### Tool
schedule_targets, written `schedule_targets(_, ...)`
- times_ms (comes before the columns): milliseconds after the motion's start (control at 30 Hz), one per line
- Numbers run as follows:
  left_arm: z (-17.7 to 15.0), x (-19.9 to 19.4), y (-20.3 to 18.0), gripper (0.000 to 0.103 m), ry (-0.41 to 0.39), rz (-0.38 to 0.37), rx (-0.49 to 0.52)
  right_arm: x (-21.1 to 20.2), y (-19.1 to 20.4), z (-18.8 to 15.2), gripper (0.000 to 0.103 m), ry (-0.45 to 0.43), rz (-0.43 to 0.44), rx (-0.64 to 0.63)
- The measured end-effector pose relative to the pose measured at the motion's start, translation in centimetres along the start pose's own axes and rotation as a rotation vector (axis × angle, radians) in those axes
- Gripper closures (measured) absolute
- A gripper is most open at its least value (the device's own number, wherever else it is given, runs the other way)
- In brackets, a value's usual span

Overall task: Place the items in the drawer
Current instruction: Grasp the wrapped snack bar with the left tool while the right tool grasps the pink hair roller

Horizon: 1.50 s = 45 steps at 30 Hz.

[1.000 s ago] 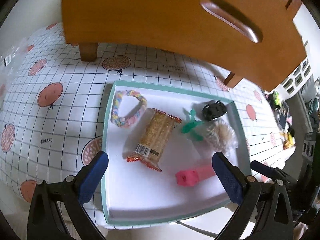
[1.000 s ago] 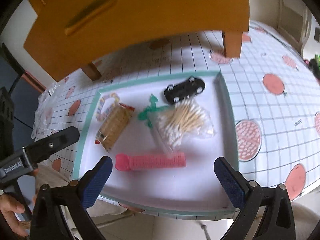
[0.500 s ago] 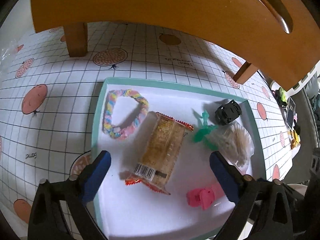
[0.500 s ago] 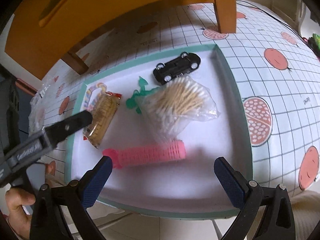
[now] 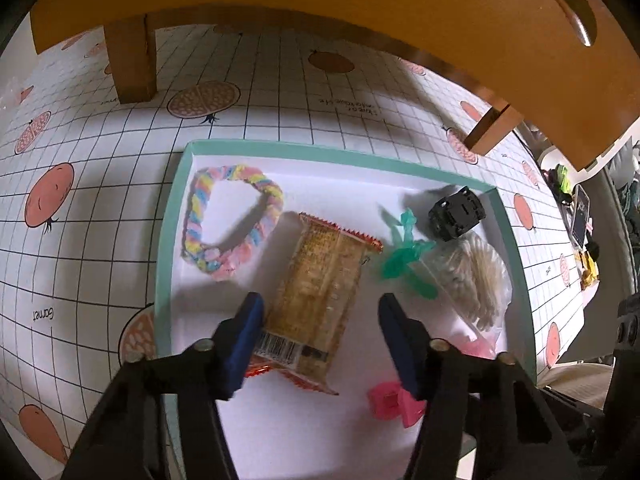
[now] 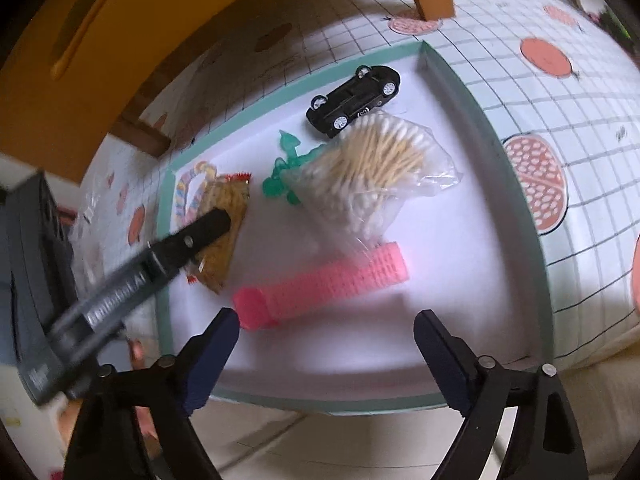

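Cracker packet (image 5: 316, 292) lying flat in the teal-rimmed tray (image 5: 172, 240), just right of the braided pastel ring (image 5: 232, 220), and now bracketed at its near end by the left gripper (image 5: 320, 320). Over the past second: dropped from a high hover with fingers spread far apart to low over the tray, jaws drawn in to a middling gap, one blue pad at the packet's left edge, the other a little clear of its right. Not yet closed on anything. Right gripper (image 6: 324, 344) unchanged in spread, jaws wide, hovering at the tray's near rim just short of the pink roller (image 6: 324, 284). Likely meaning: packet chosen as first item, grasp about to follow. Wooden drawer (image 5: 360, 8) overhead apparently shut, so opening probably still needed.
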<state>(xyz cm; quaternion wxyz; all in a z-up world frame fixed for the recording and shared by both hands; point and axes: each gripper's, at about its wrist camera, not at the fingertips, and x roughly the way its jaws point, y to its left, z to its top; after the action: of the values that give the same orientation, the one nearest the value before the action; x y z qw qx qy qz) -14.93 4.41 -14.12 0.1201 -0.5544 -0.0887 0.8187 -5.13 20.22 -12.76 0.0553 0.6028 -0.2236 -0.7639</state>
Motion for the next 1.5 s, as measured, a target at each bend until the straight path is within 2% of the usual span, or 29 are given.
schedule_targets(133,-0.1,0.2,0.5,0.058,0.02,0.0,-0.027,0.8,1.0,0.5,0.022,-0.008,-0.045,0.023)
schedule_targets(367,-0.3,-0.1,1.4,0.058,0.03,-0.019,-0.064,2.0,1.4,1.1,0.031,-0.021,-0.109,0.073)
schedule_targets(600,-0.6,0.0,0.6,0.058,0.049,-0.028,-0.041,2.1,2.1,1.1,0.048,-0.033,-0.18,0.026)
schedule_targets(867,-0.7,0.1,0.3,0.058,0.052,-0.019,-0.022,1.3,0.5,0.3,0.064,-0.031,-0.124,0.025)
schedule_targets(1033,-0.7,0.2,0.2,0.064,0.055,-0.019,-0.012,0.9,0.0,0.4,0.071,-0.034,-0.108,0.042)
schedule_targets(1500,-1.6,-0.6,-0.1,0.065,0.051,-0.011,0.014,-1.6,-1.2,0.1,0.074,-0.067,-0.087,0.05)
